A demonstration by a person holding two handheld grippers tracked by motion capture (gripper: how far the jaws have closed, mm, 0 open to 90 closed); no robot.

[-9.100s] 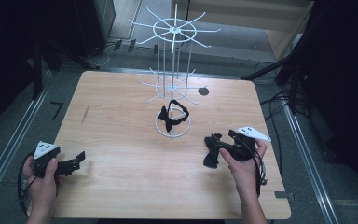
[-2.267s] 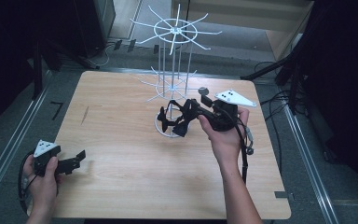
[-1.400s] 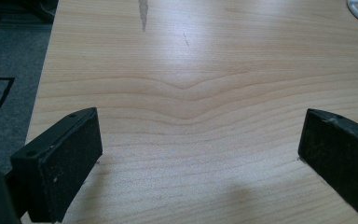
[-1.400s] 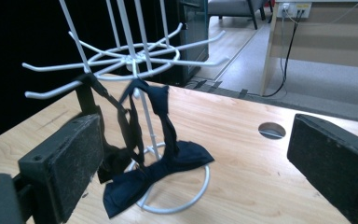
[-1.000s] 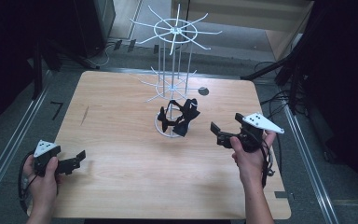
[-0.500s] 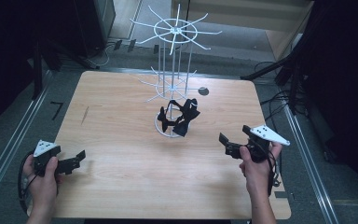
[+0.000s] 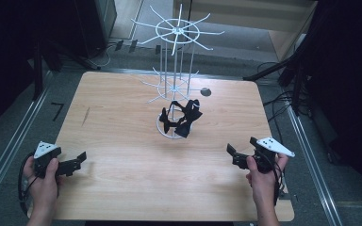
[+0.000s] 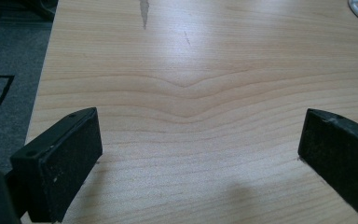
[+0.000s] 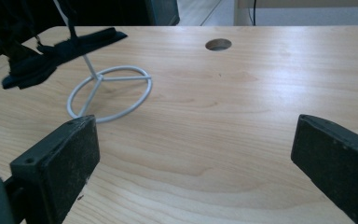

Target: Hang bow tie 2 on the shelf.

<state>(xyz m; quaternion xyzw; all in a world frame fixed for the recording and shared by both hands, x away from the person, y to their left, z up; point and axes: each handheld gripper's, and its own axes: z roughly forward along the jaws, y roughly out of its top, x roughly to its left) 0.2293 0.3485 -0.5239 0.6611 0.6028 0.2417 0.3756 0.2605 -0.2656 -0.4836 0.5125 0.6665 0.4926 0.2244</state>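
Note:
A white wire display rack point(image 7: 174, 70) stands at the table's middle back on a ring base point(image 9: 109, 92). Black bow ties point(image 7: 181, 117) hang from its lowest arms, dark and blurred at the upper left of the right gripper view point(image 9: 51, 51). My right gripper point(image 7: 237, 156) rests near the front right of the table, open and empty, well apart from the rack. My left gripper point(image 7: 75, 162) sits at the front left edge, open, with bare wood between its jaws point(image 8: 200, 154).
The wooden table point(image 7: 122, 141) has a round cable hole point(image 7: 206, 92) behind the rack. A grey smear point(image 7: 85, 116) marks the left side. Metal rails and grey floor with a painted 7 point(image 7: 56, 111) border the left; cables lie on the right.
My right gripper went to the rack, left a second bow tie hanging there, then drew back to the front right edge. The left gripper stayed put.

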